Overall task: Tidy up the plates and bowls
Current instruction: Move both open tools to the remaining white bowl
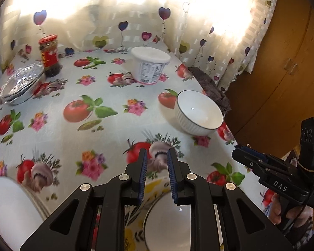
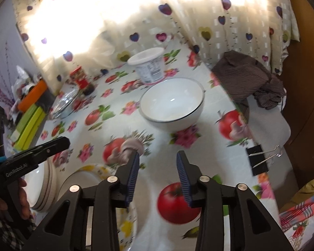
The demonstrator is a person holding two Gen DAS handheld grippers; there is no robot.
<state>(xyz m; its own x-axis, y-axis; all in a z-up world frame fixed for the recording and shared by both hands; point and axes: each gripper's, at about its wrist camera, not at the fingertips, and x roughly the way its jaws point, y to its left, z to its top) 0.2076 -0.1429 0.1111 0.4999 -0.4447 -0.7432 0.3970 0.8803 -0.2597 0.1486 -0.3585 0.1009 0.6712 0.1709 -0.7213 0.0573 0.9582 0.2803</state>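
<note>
A white ribbed bowl with a dark rim stands upright near the table's right edge; in the right wrist view the same bowl lies straight ahead. My left gripper hovers over a plate with a yellow flowered rim, jaws a narrow gap apart with nothing between them. A stack of white plates sits at the lower left. My right gripper is open and empty above the tablecloth, short of the bowl. To its left are the flowered plate, the plate stack and the left gripper.
On the tomato-print tablecloth stand a white lidded tub, a red-lidded jar and a glass dish. A dark striped cloth and a binder clip sit at the right edge. Boxes line the left.
</note>
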